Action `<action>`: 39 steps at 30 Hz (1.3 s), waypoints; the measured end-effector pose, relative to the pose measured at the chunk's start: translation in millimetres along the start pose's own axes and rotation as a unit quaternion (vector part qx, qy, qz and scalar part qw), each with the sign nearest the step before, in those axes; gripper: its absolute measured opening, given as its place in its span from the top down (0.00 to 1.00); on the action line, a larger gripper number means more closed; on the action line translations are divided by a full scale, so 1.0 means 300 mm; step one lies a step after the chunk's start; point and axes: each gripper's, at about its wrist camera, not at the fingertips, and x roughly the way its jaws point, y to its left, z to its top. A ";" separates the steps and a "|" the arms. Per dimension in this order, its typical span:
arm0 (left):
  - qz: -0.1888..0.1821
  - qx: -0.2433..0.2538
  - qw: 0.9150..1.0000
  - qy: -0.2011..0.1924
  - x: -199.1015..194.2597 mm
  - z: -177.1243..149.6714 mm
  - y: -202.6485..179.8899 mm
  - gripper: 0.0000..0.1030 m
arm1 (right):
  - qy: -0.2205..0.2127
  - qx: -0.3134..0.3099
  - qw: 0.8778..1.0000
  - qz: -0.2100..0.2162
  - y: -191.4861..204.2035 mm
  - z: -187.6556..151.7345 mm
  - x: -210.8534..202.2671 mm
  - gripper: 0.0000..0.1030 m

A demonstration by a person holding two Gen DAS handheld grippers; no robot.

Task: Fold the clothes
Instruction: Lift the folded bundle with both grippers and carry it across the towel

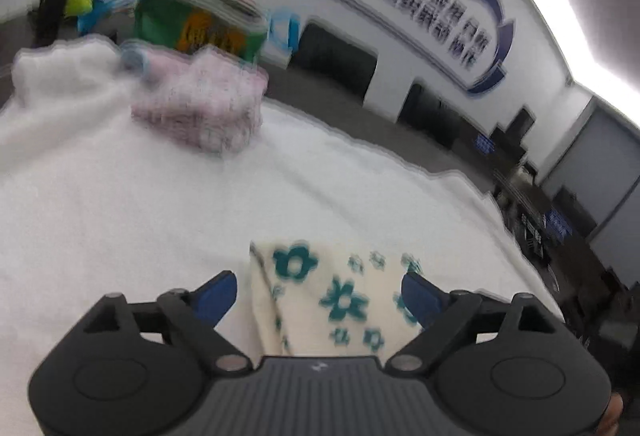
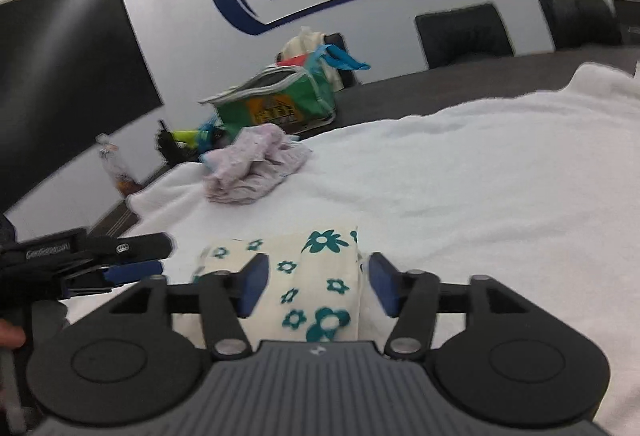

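A folded cream cloth with teal flowers (image 1: pixel 340 300) lies on the white cloth-covered table (image 1: pixel 120 216). My left gripper (image 1: pixel 320 296) is open, its blue pads on either side of the cloth's near part. In the right wrist view the same cloth (image 2: pixel 308 284) lies between the open blue pads of my right gripper (image 2: pixel 316 284). The left gripper also shows at the left of the right wrist view (image 2: pixel 120 260). A pile of folded pink clothes (image 1: pixel 200 104) sits farther back on the table; it also shows in the right wrist view (image 2: pixel 252 164).
A green bag (image 2: pixel 280 100) stuffed with items stands behind the pink pile on a dark table. A plastic bottle (image 2: pixel 116 168) stands at the left. Black chairs (image 2: pixel 464 36) line the wall with blue lettering. A large dark screen (image 2: pixel 68 76) hangs at the left.
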 end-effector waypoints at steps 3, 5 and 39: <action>0.013 -0.016 0.999 0.049 0.071 -0.009 0.008 0.18 | 0.036 0.047 0.998 0.032 -0.069 0.030 0.019 0.39; 0.006 -0.030 0.998 0.059 0.096 -0.020 0.019 0.18 | 0.070 0.084 0.993 0.054 -0.110 0.026 0.075 0.39; -0.137 -0.031 0.990 0.007 0.038 0.562 -0.205 0.50 | 0.001 0.134 0.976 0.171 0.025 0.414 0.112 0.71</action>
